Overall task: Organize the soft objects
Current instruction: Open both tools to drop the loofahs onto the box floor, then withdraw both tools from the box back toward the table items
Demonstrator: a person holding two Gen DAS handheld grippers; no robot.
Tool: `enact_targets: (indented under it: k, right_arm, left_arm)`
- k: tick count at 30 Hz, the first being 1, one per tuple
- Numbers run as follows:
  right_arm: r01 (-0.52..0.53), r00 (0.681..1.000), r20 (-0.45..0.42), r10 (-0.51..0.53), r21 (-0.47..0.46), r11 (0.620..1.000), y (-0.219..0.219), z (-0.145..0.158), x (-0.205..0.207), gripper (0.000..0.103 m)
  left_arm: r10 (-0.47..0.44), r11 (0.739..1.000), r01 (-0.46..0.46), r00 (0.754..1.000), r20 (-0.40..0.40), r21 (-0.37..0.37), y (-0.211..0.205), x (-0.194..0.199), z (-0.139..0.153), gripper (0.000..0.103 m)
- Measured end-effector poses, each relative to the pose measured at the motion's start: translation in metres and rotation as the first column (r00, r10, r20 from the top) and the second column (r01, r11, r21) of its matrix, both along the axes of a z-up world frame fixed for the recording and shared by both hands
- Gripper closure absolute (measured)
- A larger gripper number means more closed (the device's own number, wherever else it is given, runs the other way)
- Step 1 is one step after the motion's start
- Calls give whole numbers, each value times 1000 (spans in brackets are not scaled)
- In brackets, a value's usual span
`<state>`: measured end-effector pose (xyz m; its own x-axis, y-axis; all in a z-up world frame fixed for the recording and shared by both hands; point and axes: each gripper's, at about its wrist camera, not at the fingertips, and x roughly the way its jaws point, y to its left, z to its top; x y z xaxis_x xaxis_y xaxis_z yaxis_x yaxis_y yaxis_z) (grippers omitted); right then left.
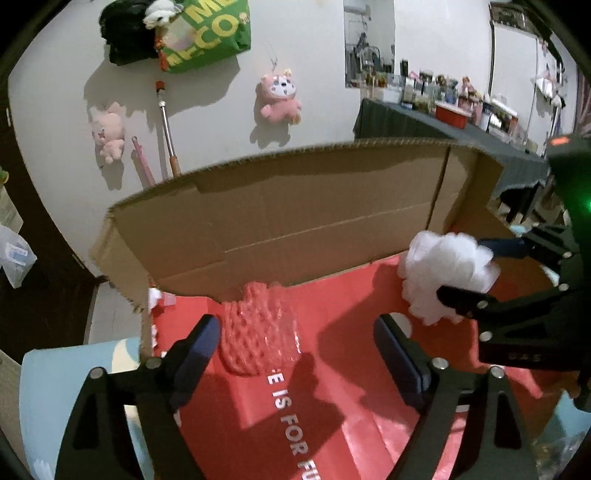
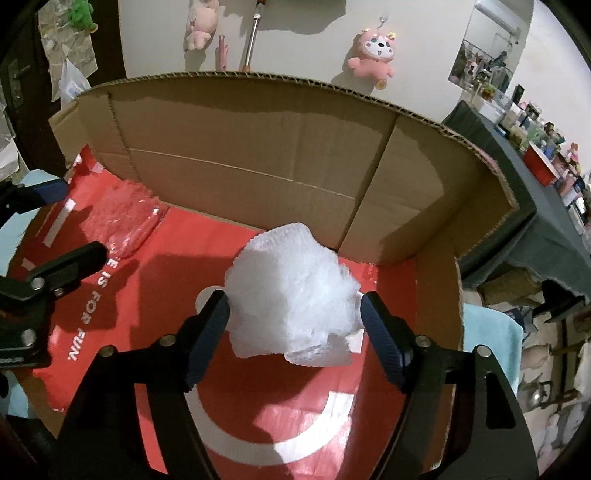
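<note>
right wrist: white wad between fingers

From my end, the white print on the red sheet ran off the bottom edge mid-word. The shelf clutter was too small to identify, and the green bag got cropped at the top.

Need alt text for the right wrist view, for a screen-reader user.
The right gripper clamps a white wad of bubble wrap above the red floor of an open cardboard box. A flat clear piece of bubble wrap lies at the left, near the open left gripper.
</note>
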<state>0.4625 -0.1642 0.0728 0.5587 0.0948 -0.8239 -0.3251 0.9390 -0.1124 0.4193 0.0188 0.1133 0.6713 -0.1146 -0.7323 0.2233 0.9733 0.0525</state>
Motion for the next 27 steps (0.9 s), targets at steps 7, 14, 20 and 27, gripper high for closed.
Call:
enact_targets:
  k: [7, 14, 20, 27]
  right_arm:
    - [15, 999, 46, -16, 37, 999, -8, 29, -31, 27]
    - [9, 991, 129, -25, 125, 992, -25, 75, -97, 17]
    - [-28, 970, 241, -19, 191, 981, -41, 113, -173, 8]
    - [-68, 930, 367, -12, 202, 977, -54, 136, -261, 7]
  left_arm:
    - [19, 997, -13, 997, 79, -72, 7, -43, 40, 6]
    - [34, 992, -10, 981, 192, -124, 15, -109, 82, 0]
    - [35, 989, 7, 959, 281, -148, 14, -174, 106, 0]
    - [21, 989, 38, 922, 386, -145, 9, -252, 117, 0]
